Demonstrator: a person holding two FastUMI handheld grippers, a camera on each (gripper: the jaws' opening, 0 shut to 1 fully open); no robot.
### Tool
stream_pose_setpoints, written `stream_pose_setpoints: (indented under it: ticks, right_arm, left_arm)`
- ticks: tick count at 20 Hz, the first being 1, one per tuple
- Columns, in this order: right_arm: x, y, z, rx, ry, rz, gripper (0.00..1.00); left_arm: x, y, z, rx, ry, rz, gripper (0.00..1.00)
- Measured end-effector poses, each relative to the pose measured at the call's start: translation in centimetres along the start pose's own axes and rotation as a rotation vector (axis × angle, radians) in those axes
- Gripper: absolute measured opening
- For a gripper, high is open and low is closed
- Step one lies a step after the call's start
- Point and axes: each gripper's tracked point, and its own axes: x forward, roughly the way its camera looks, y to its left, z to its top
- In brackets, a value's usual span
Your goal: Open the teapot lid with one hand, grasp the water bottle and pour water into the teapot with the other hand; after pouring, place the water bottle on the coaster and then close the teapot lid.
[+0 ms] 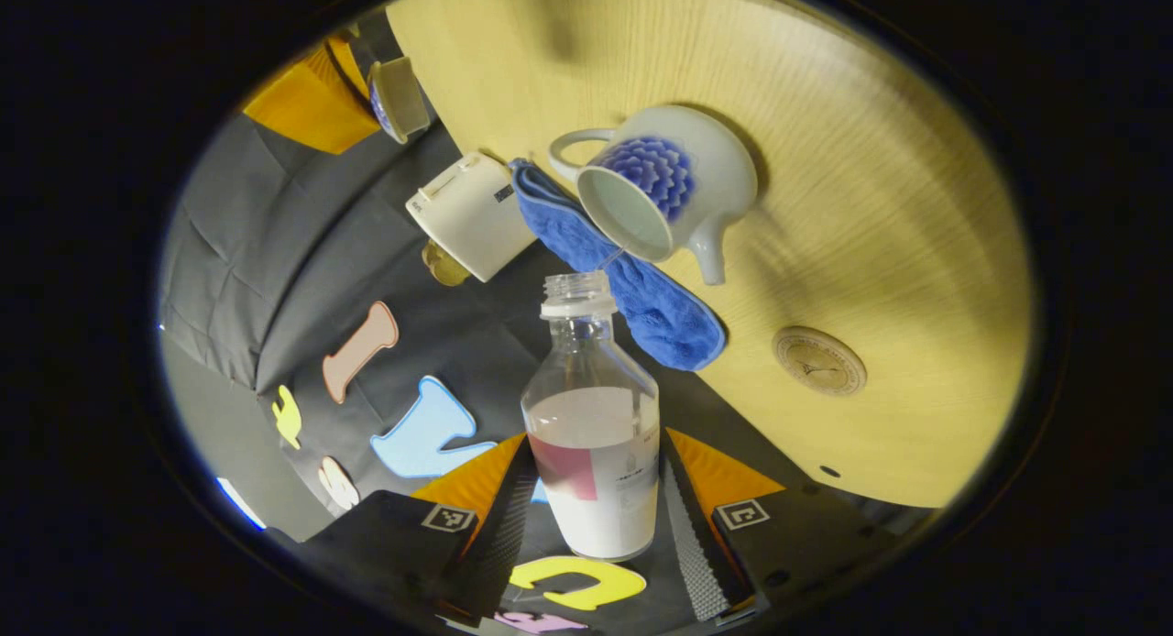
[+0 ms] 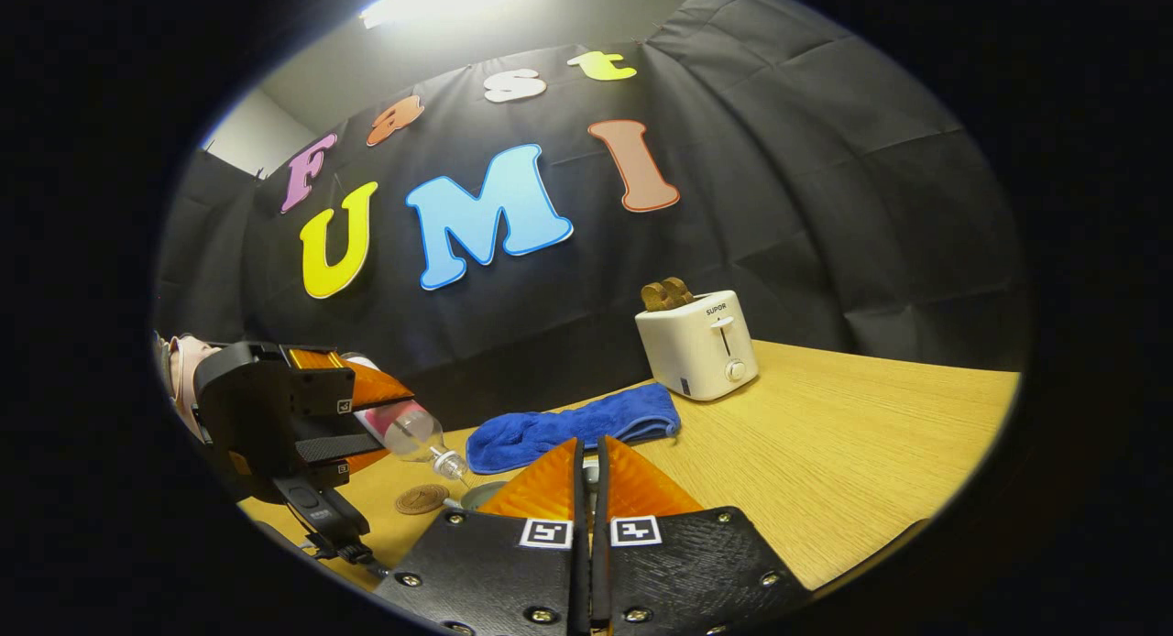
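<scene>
Left gripper view first: we are holding the bottle between the two fingers of the left gripper, which are pinching its lower body at the labelled part, and we are tipping it so its long axis is running from the gripper toward the teapot, uncapped neck leading. A thin stream seems to be leaving the mouth toward the pot's open rim. The bottle is looking about half full, so we are judging it moderately heavy, with weight shifting as the water moves; its clear wall is probably smooth and slippery, so the labelled waist is the place to grip. The teapot is standing lidless on the table, spout pointing away from the blue cloth beside it; glazed ceramic, so stiff, heavy and chippable. The coaster is lying near the pot, well apart from the toaster. In the right gripper view, the left gripper is showing at the left with the bottle angled down toward the pot's rim, coaster just beside. The right gripper is pressing its fingers nearly together; whether they are pinching the lid, we cannot tell.
</scene>
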Motion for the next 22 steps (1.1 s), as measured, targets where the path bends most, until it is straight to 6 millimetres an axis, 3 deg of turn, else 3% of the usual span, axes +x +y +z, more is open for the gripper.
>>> stream_pose_setpoints:
  ticks: [22]
  right_arm:
    - [0.0,0.0,0.0,-0.001,0.000,0.000,0.01]
  left_arm:
    - [-0.5,1.0,1.0,0.136,-0.024,0.039,0.87]
